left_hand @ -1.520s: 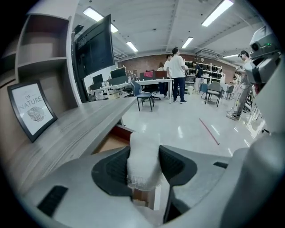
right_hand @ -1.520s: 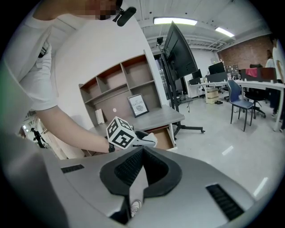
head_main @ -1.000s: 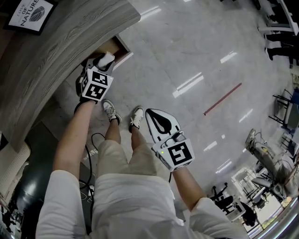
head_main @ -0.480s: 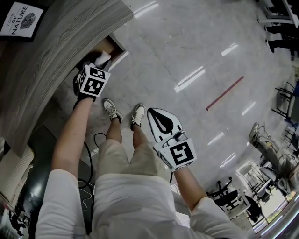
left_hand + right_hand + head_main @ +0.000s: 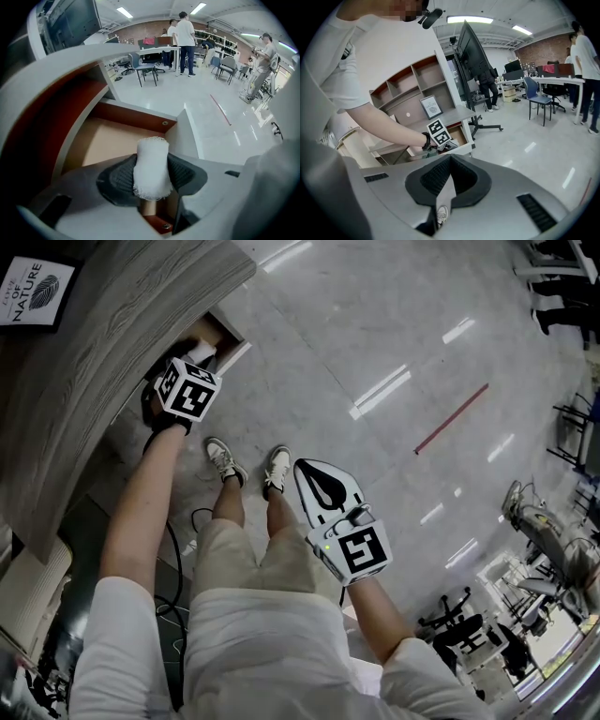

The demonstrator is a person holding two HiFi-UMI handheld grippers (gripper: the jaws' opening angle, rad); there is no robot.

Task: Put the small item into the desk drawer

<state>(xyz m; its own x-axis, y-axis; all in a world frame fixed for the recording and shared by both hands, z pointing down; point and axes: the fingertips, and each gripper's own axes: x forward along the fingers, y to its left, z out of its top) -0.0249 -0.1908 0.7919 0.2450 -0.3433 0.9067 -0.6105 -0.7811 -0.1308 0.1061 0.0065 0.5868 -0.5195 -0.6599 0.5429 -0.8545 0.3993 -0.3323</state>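
Jaws of left gripper (image 5: 151,180), left gripper view: clamped on a white gauze roll (image 5: 151,161). The roll stands upright between the dark ribbed pads, above the open desk drawer (image 5: 108,140) with its tan bottom.

Right gripper view: right gripper (image 5: 449,161) jaws together, nothing between them; a shoe (image 5: 442,214) shows through the slit below.

Head view: left gripper is at the drawer, beside the grey woodgrain desk (image 5: 103,343). Right gripper is well apart from it, over the glossy floor (image 5: 375,334).

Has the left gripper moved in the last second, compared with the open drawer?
Yes. In the head view the left gripper, shut on the white roll, has moved closer to the open drawer; its marker cube now sits nearer the drawer's front.
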